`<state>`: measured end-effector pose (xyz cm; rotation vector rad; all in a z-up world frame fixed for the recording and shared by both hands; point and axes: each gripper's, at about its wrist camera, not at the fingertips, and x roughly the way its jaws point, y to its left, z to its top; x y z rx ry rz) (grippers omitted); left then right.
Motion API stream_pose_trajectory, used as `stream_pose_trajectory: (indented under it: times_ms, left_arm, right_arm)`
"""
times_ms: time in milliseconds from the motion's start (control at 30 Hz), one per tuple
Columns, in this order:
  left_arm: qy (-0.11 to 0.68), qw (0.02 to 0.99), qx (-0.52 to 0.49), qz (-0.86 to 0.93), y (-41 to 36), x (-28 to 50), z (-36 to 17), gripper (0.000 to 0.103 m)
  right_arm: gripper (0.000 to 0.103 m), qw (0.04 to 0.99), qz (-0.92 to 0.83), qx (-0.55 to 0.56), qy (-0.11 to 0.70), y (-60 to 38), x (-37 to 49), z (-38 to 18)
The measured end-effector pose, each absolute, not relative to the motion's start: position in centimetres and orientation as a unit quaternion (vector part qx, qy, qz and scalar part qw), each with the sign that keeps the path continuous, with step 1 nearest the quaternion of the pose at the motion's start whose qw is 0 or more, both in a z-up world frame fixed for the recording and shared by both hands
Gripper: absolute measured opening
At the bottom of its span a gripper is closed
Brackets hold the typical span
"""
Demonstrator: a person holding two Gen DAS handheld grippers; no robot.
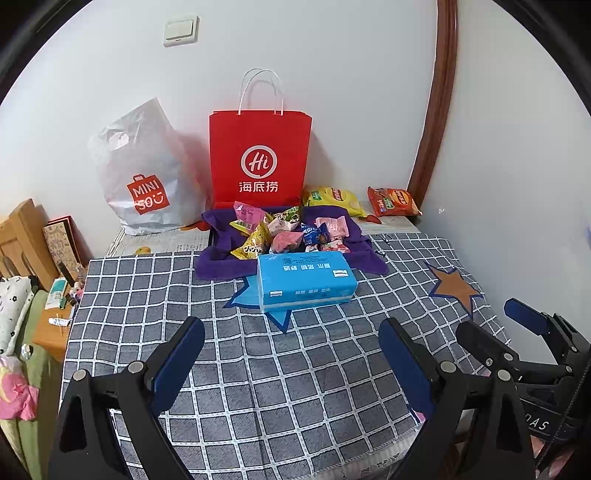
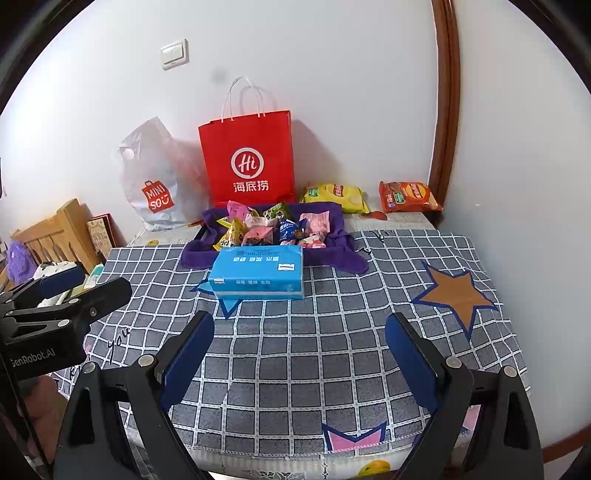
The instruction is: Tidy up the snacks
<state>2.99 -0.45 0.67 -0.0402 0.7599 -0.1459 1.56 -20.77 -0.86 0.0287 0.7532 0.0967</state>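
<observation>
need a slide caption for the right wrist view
Open right claw faces a blue tissue pack and snack packets piled on a purple cloth.

A white wall [image 1: 332, 74] is carrying a light switch [image 1: 181, 30]; brown door trim [image 1: 439, 92] is running down beside the counter [image 2: 295, 350].
</observation>
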Motion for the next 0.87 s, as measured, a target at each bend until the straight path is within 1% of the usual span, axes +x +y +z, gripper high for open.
stream_pose_trajectory:
  times_ms: [867]
  left_arm:
    - [0.369,0.927,-0.017,-0.070,-0.42,3.17,0.74,0.095]
  right_arm:
    - [0.093,0.930,0.052,0.012,0.362,-20.81,1.22,-0.72]
